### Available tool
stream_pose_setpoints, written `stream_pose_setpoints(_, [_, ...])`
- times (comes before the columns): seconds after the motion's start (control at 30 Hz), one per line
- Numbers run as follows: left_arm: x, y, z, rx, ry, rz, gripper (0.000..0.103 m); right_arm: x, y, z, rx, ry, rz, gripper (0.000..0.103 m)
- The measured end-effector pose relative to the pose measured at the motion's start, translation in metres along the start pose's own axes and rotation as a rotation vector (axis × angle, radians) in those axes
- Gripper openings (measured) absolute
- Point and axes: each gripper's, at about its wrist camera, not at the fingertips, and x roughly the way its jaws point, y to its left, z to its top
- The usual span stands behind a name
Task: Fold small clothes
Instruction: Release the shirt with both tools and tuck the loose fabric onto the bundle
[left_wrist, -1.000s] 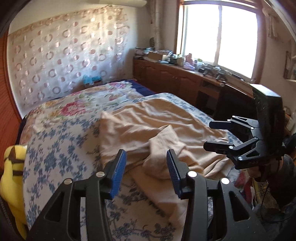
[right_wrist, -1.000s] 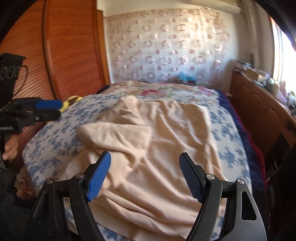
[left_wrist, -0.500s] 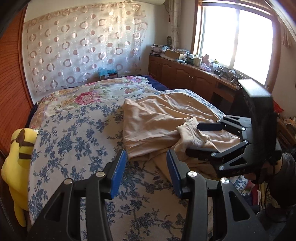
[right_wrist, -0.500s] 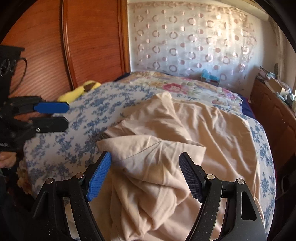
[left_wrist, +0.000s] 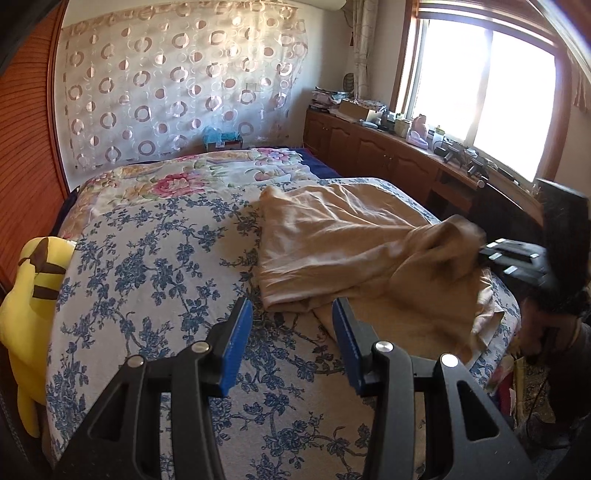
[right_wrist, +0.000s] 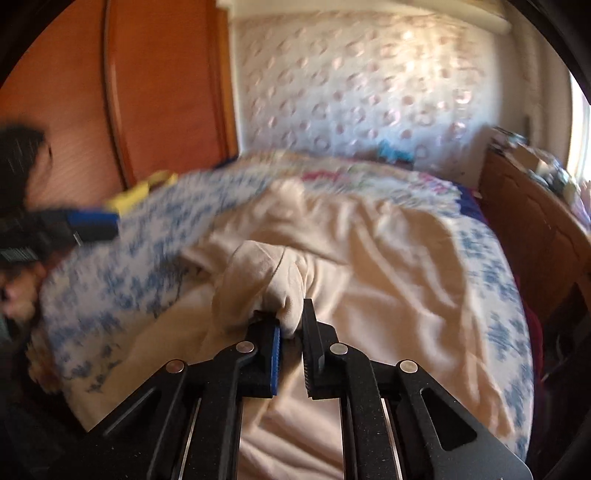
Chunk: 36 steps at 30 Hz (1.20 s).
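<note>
A beige garment (left_wrist: 332, 240) lies rumpled on the right half of the bed; it also shows in the right wrist view (right_wrist: 388, 277). My right gripper (right_wrist: 291, 332) is shut on a bunched fold of the garment and lifts it; in the left wrist view it (left_wrist: 484, 251) pinches the raised fold at the right. My left gripper (left_wrist: 291, 332) is open and empty, hovering over the floral bedspread (left_wrist: 155, 266), just short of the garment's near edge. It shows blurred at the left of the right wrist view (right_wrist: 92, 225).
A yellow plush toy (left_wrist: 29, 295) lies at the bed's left edge against the wooden wall. A wooden cabinet (left_wrist: 388, 155) with clutter runs under the window on the right. A curtain (left_wrist: 177, 92) hangs behind the bed.
My right gripper has closed on a fold of the beige garment and raised it. My left gripper has drawn back to the left, off the garment, still open.
</note>
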Motion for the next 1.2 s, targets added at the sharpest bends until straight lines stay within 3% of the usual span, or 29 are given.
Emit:
stream_pose_setpoints(0.13, [0.003,-0.005,0.000,0.010,0.003,-0.009,0.044,-0.046,-0.030,-0.008,0.098,-0.072,-0.011,0.007])
stream_pose_setpoints(0.27, [0.008,-0.008,0.000,0.011,0.008,-0.015,0.044,-0.054,-0.055,-0.031,0.130,0.001,-0.088,0.012])
stream_pose_setpoints(0.33, [0.010,-0.010,0.001,0.010,0.006,-0.018,0.044,-0.046,-0.063,-0.042,0.138,0.073,-0.136,0.032])
stream_pose_setpoints(0.4, [0.010,-0.011,0.000,0.008,0.002,-0.020,0.044,-0.048,-0.067,-0.047,0.126,0.077,-0.192,0.046])
stream_pose_setpoints(0.53, [0.013,-0.014,-0.002,0.007,-0.002,-0.016,0.044,-0.065,-0.077,-0.039,0.145,0.020,-0.213,0.055])
stream_pose_setpoints(0.67, [0.014,-0.016,-0.003,0.007,-0.001,-0.019,0.044,-0.074,-0.073,-0.024,0.120,-0.032,-0.211,0.057])
stream_pose_setpoints(0.87, [0.016,-0.019,-0.005,0.005,0.001,-0.019,0.044,-0.055,-0.043,-0.003,0.035,-0.033,-0.152,0.057])
stream_pose_setpoints(0.97, [0.017,-0.019,-0.007,0.004,0.002,-0.023,0.044,-0.038,-0.031,-0.001,0.011,0.003,-0.093,0.057])
stream_pose_setpoints(1.07, [0.018,-0.020,-0.009,0.006,0.006,-0.028,0.044,-0.016,-0.021,-0.010,-0.028,0.082,-0.087,0.057])
stream_pose_setpoints(1.1, [0.019,-0.020,-0.010,0.007,0.008,-0.028,0.044,-0.009,-0.020,-0.015,-0.038,0.111,-0.090,0.056])
stream_pose_setpoints(1.17, [0.021,-0.020,-0.011,0.007,0.012,-0.027,0.044,-0.002,-0.021,-0.023,-0.050,0.147,-0.097,0.026])
stream_pose_setpoints(1.2, [0.022,-0.020,-0.012,0.007,0.014,-0.028,0.044,-0.001,-0.022,-0.027,-0.059,0.163,-0.101,0.000])
